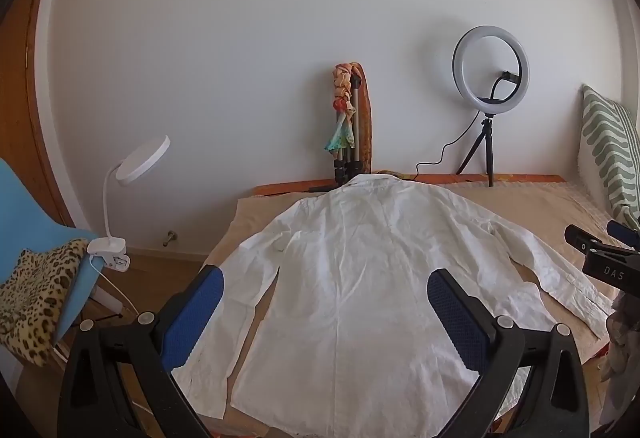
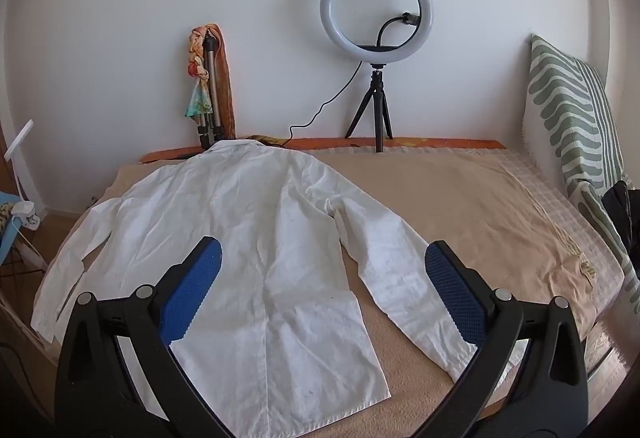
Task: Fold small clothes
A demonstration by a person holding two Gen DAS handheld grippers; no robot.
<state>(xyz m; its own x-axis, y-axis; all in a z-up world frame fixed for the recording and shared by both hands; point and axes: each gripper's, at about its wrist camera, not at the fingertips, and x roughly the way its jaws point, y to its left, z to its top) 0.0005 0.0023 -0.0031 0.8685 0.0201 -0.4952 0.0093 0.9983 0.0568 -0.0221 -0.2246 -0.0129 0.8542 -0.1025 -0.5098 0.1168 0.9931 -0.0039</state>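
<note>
Starting off the left edge of the bed: a blue chair (image 1: 28,206) with a leopard throw (image 1: 36,294) over it, and a clip lamp (image 1: 140,166) pinched onto the chair, probably so it can be swung over the work area.

Then the shirt (image 1: 352,278). It's white, long-sleeved, laid flat with the collar toward the wall and the hem at the near edge. The body sits toward the left side of the bed (image 2: 480,206), which has a beige cover. Left sleeve runs down close along the body near the left edge; right sleeve angles out toward the near right corner. Looks spread out on purpose so the first fold comes clean, though there are still creases across the back.

Left gripper (image 1: 326,296) hovers above the lower part of the shirt, jaws spread wide with nothing between the blue pads. Right gripper (image 2: 324,280) is the same, wide apart and empty, sitting above the spot where the body and right sleeve split. Both tip down at the cloth, so I'd guess nothing's folded yet and each is about to go for a sleeve or hem corner.

At the far edge by the wall: a folded tripod (image 2: 210,94) with a scarf (image 2: 196,78) tied on, then a ring light (image 2: 376,6) on its little stand, facing the bed. A green-striped cushion (image 2: 572,110) leans at the right edge.
</note>
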